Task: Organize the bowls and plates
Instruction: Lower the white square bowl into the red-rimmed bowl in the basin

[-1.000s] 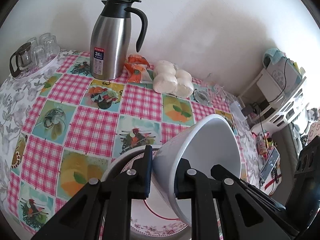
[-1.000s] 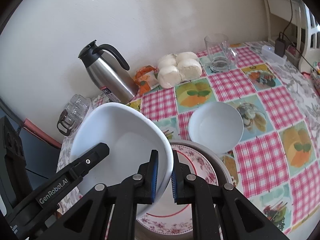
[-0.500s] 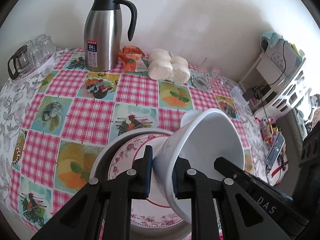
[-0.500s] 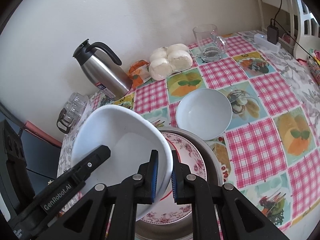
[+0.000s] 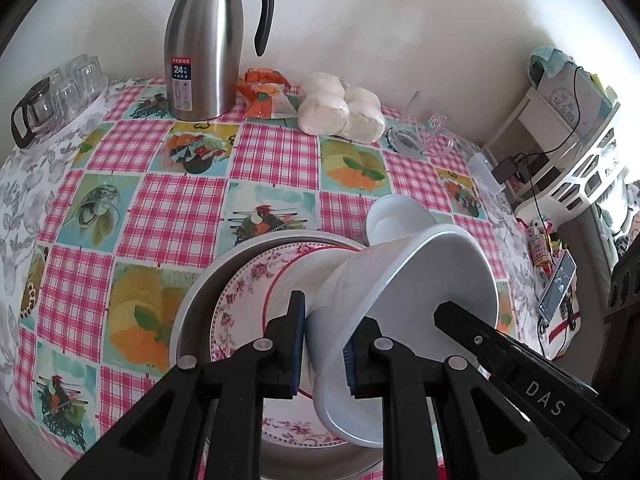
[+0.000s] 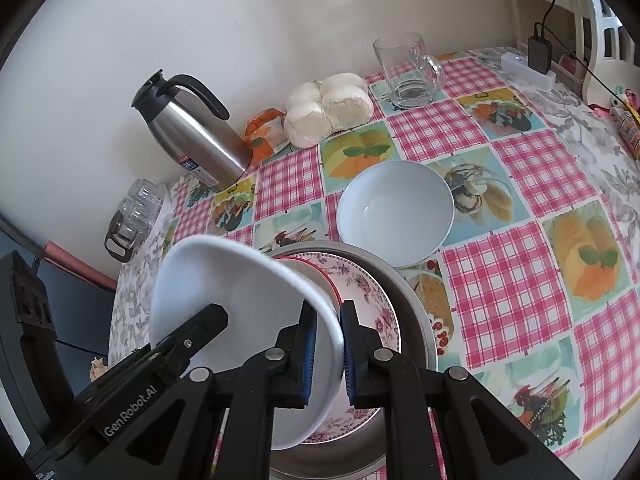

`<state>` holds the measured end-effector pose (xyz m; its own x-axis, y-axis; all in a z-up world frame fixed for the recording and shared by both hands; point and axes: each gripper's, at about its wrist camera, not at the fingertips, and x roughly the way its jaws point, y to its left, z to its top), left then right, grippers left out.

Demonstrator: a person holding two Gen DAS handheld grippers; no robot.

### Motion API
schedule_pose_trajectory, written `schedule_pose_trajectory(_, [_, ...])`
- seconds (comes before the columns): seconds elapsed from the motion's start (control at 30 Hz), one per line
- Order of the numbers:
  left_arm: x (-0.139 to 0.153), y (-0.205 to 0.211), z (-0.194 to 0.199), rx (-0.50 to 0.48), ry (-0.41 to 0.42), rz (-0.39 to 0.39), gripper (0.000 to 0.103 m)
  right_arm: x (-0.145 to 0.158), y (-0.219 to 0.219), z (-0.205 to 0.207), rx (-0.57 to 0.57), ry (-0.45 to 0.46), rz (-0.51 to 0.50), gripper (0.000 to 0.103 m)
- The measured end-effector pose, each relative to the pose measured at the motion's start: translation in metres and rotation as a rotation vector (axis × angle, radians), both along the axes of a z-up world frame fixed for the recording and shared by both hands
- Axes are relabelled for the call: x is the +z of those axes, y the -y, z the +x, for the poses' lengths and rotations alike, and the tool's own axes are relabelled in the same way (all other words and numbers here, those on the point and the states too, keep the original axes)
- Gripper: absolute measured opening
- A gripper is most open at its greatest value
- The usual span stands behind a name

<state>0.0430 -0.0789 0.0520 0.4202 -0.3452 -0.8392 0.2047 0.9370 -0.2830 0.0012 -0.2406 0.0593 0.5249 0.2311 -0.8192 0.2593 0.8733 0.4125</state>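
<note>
Lowered toward floral plate [image 5: 248, 300]: plain white bowl [image 5: 420, 300], tilted.

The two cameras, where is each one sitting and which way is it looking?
Left wrist: sits on the left gripper, looks down across the table at the flowered plate; its jaws pinch the white bowl, the right gripper's arm crosses.
Right wrist: sits on the right gripper, looking down likewise; its jaws pinch the bowl's other rim, the left gripper's arm crosses.
Shared: bowl, plate, steel jug, second bowl.
</note>
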Motion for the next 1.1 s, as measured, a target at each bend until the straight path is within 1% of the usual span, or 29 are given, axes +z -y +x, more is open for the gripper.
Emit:
schedule_pose_trajectory(0.53, [-0.012,0.002,0.004,0.0,-0.041,0.021,0.017,-0.016,0.004,0.006,0.001,-0.055,0.002,0.013])
schedule_pose_trajectory(0.7, [-0.017,0.003,0.005,0.0,-0.051,0.028,0.017,-0.024,0.006,0.008,-0.005,-0.078,-0.003,0.016])
schedule_pose_trajectory(0.83, [-0.018,0.003,0.005,-0.003,-0.05,0.025,0.017,-0.024,0.008,0.008,-0.01,-0.076,0.006,0.016])
schedule_pose_trajectory(0.97, [-0.019,0.004,0.006,-0.002,-0.043,0.043,0.017,-0.024,0.008,0.008,-0.005,-0.074,0.0,0.016])
schedule_pose_trajectory(1.1, [-0.022,0.003,0.007,0.002,-0.055,0.05,0.017,-0.024,0.007,0.008,-0.004,-0.075,-0.003,0.016])
